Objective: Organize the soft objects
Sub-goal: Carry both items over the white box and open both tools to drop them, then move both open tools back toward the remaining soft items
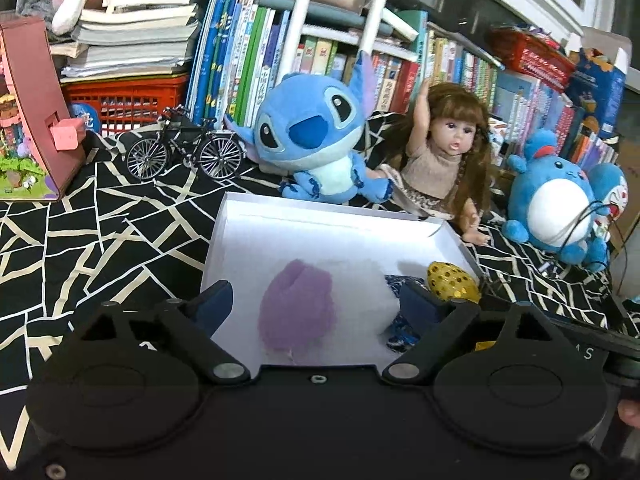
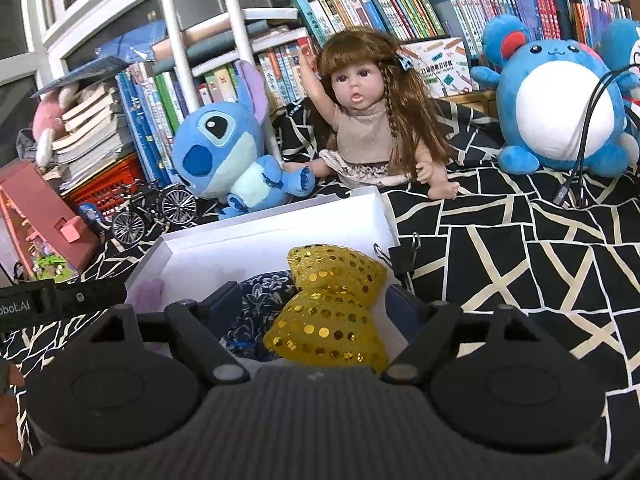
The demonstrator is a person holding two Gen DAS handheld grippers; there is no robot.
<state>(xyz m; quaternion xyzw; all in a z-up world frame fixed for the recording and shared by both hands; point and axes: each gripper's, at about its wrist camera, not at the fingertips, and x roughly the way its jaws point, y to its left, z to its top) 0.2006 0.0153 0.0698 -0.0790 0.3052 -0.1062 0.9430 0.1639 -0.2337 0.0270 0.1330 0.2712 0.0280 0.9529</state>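
Two open tools [image 1: 316,300] [image 2: 316,308], white box [image 1: 320,216]

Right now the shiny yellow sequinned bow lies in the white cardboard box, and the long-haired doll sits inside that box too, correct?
Not quite. The yellow sequinned bow does lie in the white cardboard box, but the long-haired doll sits outside it, on the black patterned cloth behind the box. The right wrist view shows it.

I see a pale purple soft piece [image 1: 296,312] lying flat in the white box [image 1: 340,216], between my left tongs [image 1: 316,304], untouched. A yellow sequined bow [image 2: 332,304] rests between my right tongs [image 2: 316,308], overlapping a dark blue floral fabric piece [image 2: 260,300] toward their left finger.
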